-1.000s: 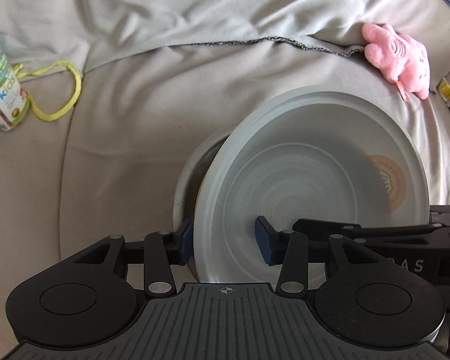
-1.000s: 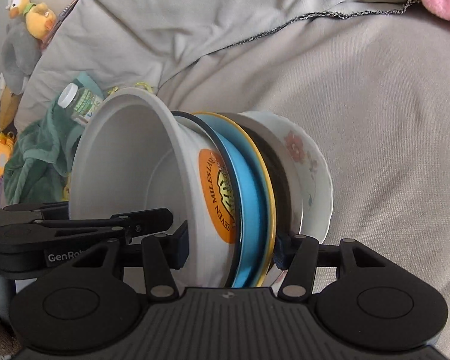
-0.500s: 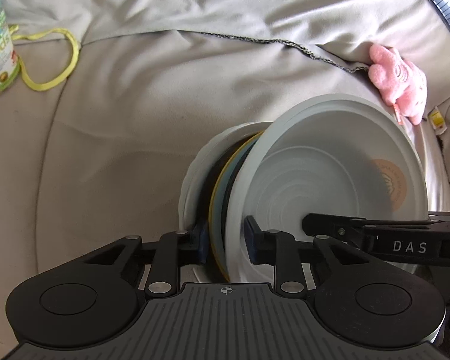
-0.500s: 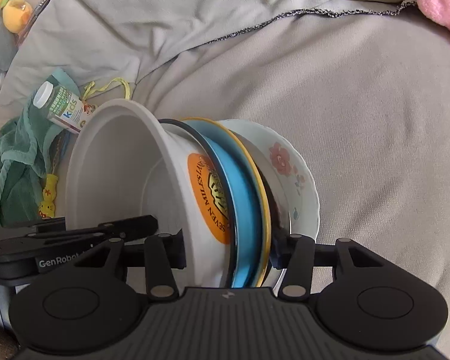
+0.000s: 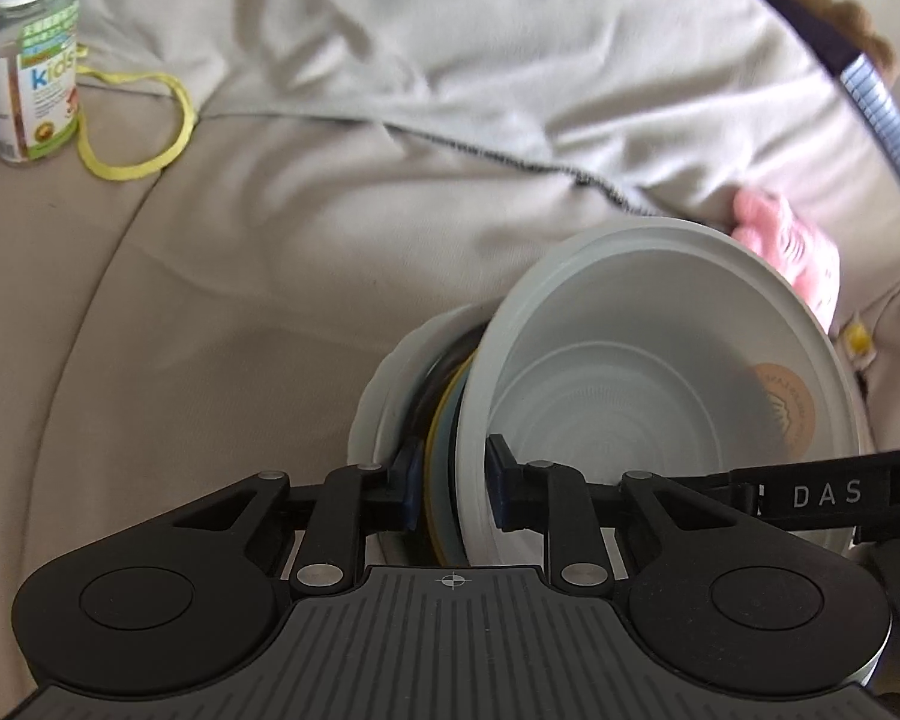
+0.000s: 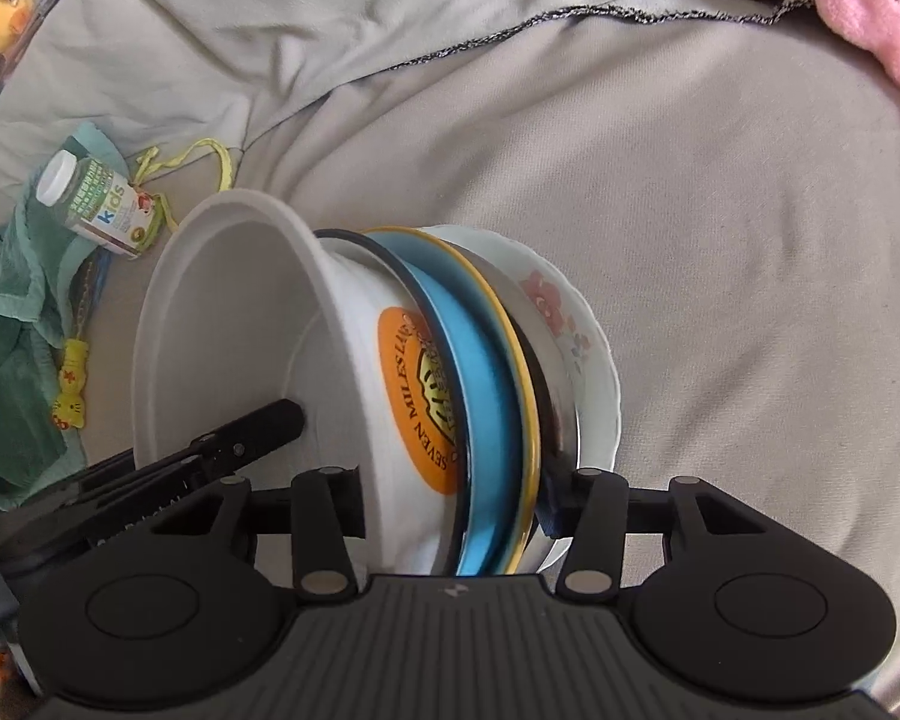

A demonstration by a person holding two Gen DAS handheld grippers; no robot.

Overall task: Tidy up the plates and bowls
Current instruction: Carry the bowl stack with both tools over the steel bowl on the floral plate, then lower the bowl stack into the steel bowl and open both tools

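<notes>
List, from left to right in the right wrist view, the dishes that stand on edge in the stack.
White paper bowl with orange label → blue plate with yellow rim → white plate with pink flowers.

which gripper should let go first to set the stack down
Left. The right gripper clamps the whole stack of dishes; the left gripper spans fewer, so its release probably risks less.

One white bowl [image 6: 258, 360], perhaps four plates [image 6: 486, 384] stacked behind it though their edges blur, one vitamin bottle [image 5: 30, 60], one pink plush toy [image 6: 870, 6], two grippers [image 5: 450, 480].
</notes>
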